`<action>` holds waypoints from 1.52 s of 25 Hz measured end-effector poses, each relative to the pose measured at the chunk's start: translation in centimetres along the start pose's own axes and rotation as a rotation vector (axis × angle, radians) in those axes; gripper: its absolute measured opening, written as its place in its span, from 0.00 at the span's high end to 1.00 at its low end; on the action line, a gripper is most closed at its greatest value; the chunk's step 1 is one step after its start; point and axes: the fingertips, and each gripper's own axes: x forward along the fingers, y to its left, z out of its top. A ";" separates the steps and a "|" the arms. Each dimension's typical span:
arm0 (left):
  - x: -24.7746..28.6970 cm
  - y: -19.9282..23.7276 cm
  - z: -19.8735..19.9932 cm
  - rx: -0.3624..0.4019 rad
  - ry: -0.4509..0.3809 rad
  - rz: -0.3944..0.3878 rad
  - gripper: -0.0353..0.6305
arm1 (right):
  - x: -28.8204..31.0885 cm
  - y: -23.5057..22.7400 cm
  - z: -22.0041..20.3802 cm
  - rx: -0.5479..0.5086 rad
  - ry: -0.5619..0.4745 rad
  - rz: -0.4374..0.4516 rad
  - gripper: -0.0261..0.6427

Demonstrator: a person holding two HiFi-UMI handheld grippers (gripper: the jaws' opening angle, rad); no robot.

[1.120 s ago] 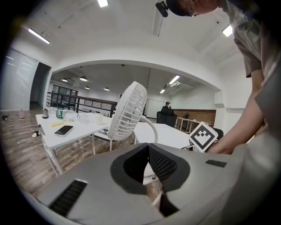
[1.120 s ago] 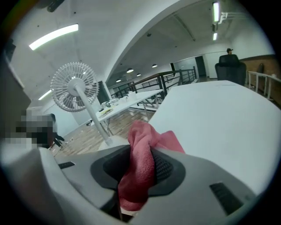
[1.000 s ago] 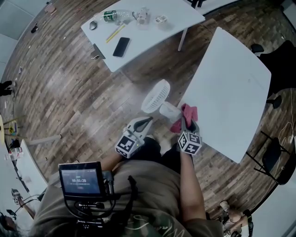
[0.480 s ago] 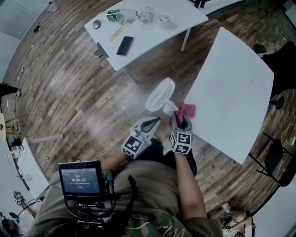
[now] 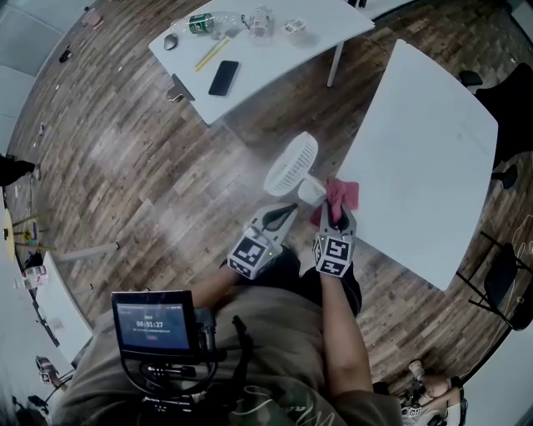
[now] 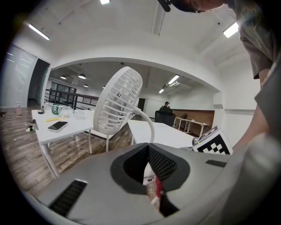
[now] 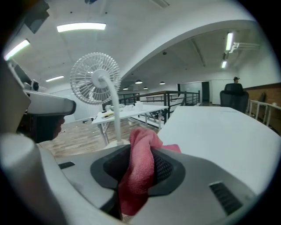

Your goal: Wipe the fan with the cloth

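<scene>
Gripping the bunched red cloth (image 7: 139,167) between its fingers (image 7: 166,169), the right gripper (image 5: 336,218) is sitting just beside the left gripper (image 5: 281,215), close in front of the person. The left fingers (image 6: 163,165) are pressing together, and the fan (image 5: 291,164) is rising right off their tips. They are probably pinching its base and carrying it over the floor, just beside the white counter (image 5: 416,141). The cloth's free end is hanging just beside that base, while the grille is tilting away beyond it, not yet touched. To wipe well, the left hand should be holding the fan steady. The right should be laying a loose fold, not the hard fingertips, flat on the grille and following its ribs lightly, since the thin stem is looking easy to bend. Farther off, a second counter (image 5: 250,42) is carrying a phone (image 5: 221,77) and a bottle (image 5: 198,25).
</scene>
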 end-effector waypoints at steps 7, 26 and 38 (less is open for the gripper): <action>-0.3 0.4 0.4 0.021 -0.008 -0.008 0.91 | -2.4 -4.0 0.7 0.044 -0.044 -0.110 0.76; -0.3 0.2 0.4 0.019 0.007 0.005 0.91 | -0.9 -2.4 -1.1 0.041 0.061 -0.012 0.75; -0.1 -7.0 2.0 0.114 0.031 -0.167 0.72 | -8.5 1.2 12.0 0.177 -0.239 0.127 0.75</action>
